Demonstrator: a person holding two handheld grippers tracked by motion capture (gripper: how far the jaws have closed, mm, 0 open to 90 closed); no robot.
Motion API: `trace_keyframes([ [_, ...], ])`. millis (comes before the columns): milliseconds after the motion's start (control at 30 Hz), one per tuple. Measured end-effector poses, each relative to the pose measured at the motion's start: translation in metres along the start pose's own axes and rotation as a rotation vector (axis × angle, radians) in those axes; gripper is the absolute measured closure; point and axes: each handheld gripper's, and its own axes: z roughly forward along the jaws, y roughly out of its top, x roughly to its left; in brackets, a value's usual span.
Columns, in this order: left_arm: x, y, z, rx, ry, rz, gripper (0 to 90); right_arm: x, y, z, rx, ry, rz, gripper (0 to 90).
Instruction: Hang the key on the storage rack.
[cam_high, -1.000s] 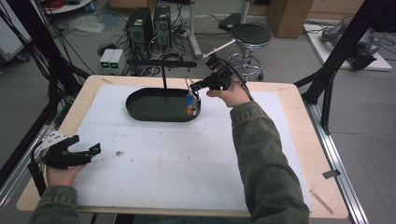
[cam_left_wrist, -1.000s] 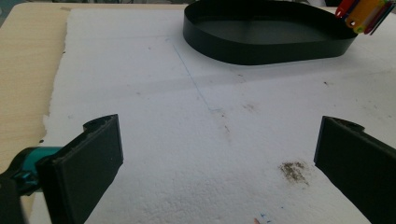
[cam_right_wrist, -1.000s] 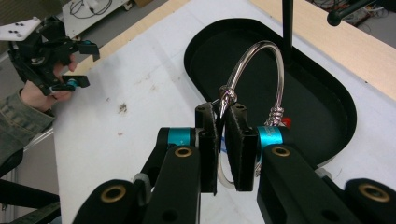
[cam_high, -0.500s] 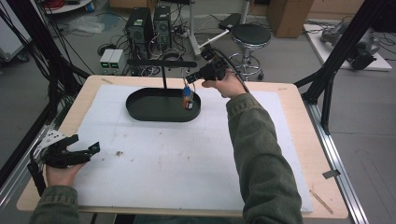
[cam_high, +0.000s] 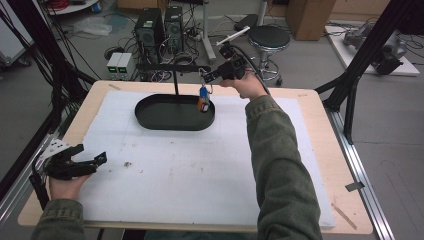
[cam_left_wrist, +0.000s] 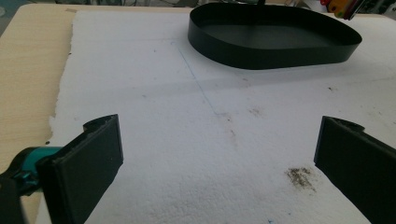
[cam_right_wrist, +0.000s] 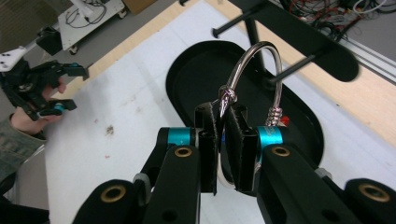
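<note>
Ring presented to the stand's peg.
Our right gripper (cam_right_wrist: 223, 140), clamped on the metal ring (cam_right_wrist: 254, 77), holds it above the black tray (cam_high: 150, 117); the peg (cam_right_wrist: 292, 66) lies just ahead. We should keep the loop square. Left gripper (cam_left_wrist: 217, 161) rests agape.

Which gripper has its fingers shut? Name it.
The right gripper, raised beside the black stand: its fingers clamp a metal ring. The left gripper gapes open.
</note>
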Motion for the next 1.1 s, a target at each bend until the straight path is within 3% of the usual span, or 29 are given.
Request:
trace_keyframes([
  [600,0.001,0.0,0.002,-0.003,-0.003,-0.005,1.7,-0.026,-0.002,0.0,-0.035,-0.041,0.067,83.1],
  [667,0.001,0.0,0.002,-0.005,-0.003,-0.006,1.7,-0.026,0.0,0.0,-0.03,-0.064,0.062,83.8],
  [833,0.001,0.0,0.002,-0.007,-0.004,-0.008,1.7,-0.029,0.001,0.0,-0.066,-0.072,0.072,86.0],
  [967,0.001,0.0,0.002,-0.006,-0.004,-0.011,1.7,-0.028,0.002,0.005,-0.057,-0.108,0.057,86.1],
  [1100,0.001,0.0,0.002,-0.01,-0.004,-0.012,1.7,-0.027,0.002,0.01,-0.044,-0.115,0.047,86.0],
])
